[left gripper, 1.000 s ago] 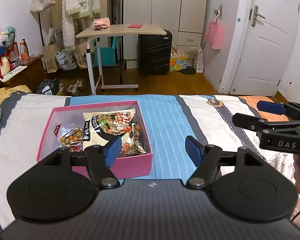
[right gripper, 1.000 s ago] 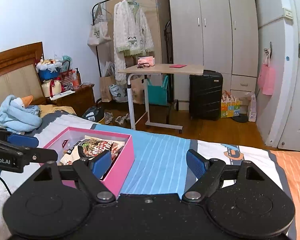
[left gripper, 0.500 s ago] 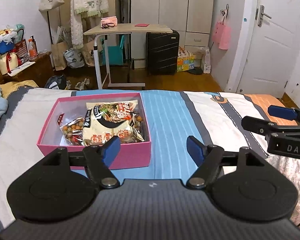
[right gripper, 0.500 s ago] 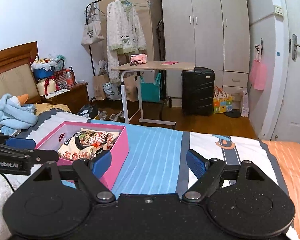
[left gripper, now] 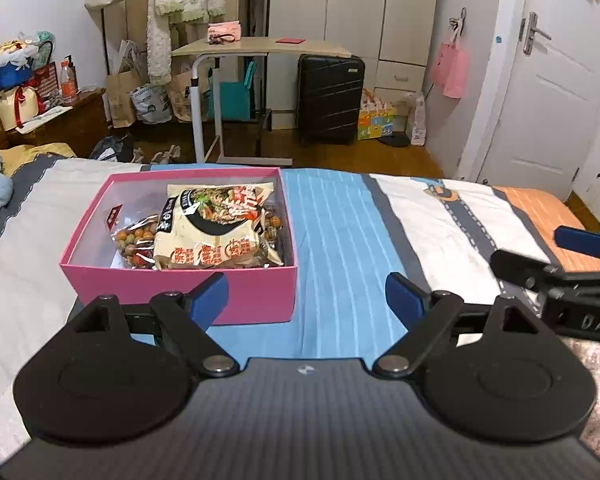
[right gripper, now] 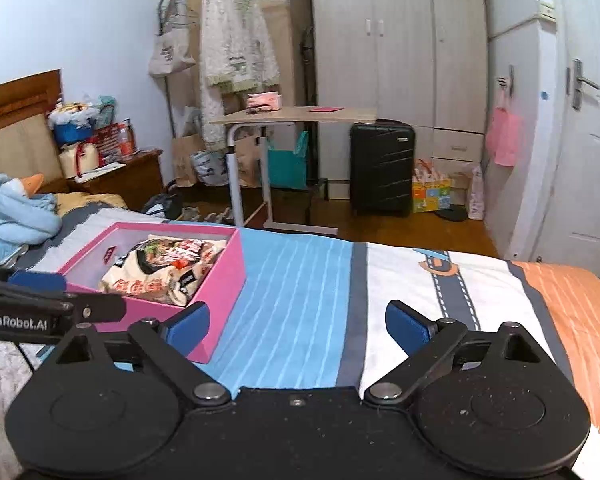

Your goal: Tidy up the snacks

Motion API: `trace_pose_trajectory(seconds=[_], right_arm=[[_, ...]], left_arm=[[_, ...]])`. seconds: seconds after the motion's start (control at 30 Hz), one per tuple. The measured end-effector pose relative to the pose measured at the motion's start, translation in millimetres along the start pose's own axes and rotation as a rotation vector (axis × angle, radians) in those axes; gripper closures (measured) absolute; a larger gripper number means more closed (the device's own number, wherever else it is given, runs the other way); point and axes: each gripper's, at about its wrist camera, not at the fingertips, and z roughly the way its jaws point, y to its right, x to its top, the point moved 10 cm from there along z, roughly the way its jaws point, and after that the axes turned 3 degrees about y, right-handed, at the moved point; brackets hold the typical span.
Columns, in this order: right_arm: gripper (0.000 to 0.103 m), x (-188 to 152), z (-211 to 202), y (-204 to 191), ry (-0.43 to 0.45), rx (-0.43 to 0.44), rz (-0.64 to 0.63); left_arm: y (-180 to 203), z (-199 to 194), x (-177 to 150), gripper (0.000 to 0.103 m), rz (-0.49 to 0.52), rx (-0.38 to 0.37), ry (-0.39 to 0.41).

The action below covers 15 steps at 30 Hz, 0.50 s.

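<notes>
Left wrist view: the left gripper [left gripper: 306,298] hangs over the bed [left gripper: 340,240] with jaws spread wide and empty. The pink box [left gripper: 256,298] sits just ahead, with a noodle packet [left gripper: 216,236] lying on a bag of coated nuts [left gripper: 134,240].

Right wrist view: the right gripper [right gripper: 296,320] is spread and empty too, with the pink box [right gripper: 224,280] off to its left.

Bedroom — white wardrobe [left gripper: 352,12], wood floor [left gripper: 340,156]
</notes>
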Motion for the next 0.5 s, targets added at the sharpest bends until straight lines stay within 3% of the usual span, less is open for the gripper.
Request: trace_pose_trajectory(seconds=[0.5], right_arm=[[0.006, -5.6, 0.2, 4.4, -0.013, -0.035, 0.001]], left_arm=[[-2.0, 0.9, -4.5, 0.009, 0.007, 0.031, 0.017]])
